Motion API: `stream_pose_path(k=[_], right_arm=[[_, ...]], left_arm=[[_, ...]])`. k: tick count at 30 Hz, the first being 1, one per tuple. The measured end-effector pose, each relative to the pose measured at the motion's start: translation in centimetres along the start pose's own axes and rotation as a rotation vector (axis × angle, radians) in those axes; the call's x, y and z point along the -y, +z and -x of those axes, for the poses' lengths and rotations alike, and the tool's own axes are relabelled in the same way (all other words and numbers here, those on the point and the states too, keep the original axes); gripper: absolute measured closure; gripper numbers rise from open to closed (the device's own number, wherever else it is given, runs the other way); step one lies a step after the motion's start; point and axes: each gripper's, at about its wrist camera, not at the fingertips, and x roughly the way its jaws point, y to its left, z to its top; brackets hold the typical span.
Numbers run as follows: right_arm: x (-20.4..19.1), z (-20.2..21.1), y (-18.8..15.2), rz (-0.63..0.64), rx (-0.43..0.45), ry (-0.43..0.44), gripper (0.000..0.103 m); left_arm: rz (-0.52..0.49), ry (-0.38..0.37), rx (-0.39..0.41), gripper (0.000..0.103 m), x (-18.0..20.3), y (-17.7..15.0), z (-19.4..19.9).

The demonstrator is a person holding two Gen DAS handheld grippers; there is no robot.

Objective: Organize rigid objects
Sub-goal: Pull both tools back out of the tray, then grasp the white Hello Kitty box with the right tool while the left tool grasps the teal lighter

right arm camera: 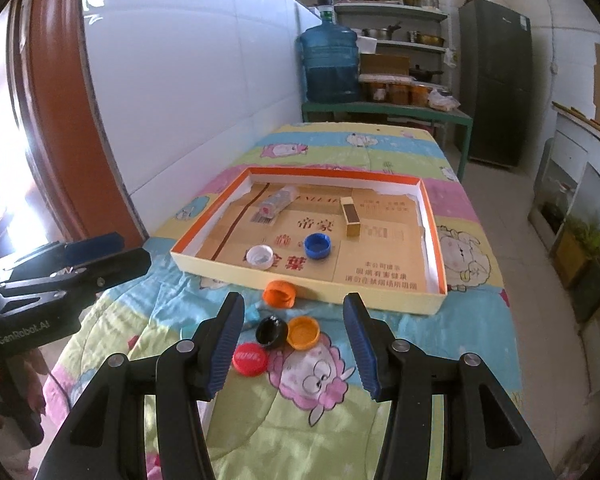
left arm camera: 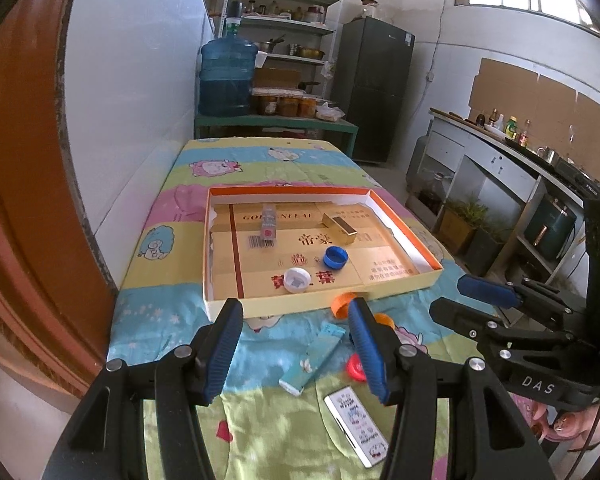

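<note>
Both spread wide, gripping nothing: left gripper (left arm camera: 296,320), right gripper (right arm camera: 294,314). Between the right fingers, on the quilt (right arm camera: 472,320): red cap (right arm camera: 250,358), black cap (right arm camera: 271,332), orange cap (right arm camera: 303,332); another orange cap (right arm camera: 279,294) at 12 o'clock, touching the tray (right arm camera: 380,299). Inside: white cap (right arm camera: 260,257), blue cap (right arm camera: 317,246), gold box (right arm camera: 351,221), clear packet (right arm camera: 276,201). Near the left fingers: teal packet (left arm camera: 312,358), white card (left arm camera: 356,426). Readable: "GenRobot.AI", "DAS".

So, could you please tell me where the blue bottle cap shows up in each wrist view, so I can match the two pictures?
Left wrist view: the blue bottle cap lies inside the shallow box, right of centre, just nearer than the gold block.
Right wrist view: the blue bottle cap lies near the box's middle, right of the white cap.
Shared landmark: the white cap, beside it in both.
</note>
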Motion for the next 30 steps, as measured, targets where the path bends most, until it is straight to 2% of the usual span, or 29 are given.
stream_pose_path(k=[10, 18, 30], right_arm=[[-1.9, 1.0, -2.5, 0.011, -0.029, 0.03, 0.05], [-3.3, 0.1, -4.7, 0.008, -0.066, 0.044, 0.05], [-5.1, -1.5, -6.4, -0.002, -0.102, 0.053, 0.05]], left_arm=[[0.012, -0.003, -0.004, 0.048, 0.1, -2.4, 1.2], [0.037, -0.021, -0.007, 0.048, -0.2, -4.5, 1.0], [0.074, 0.006, -0.03, 0.048, -1.5, -6.9, 0.4]])
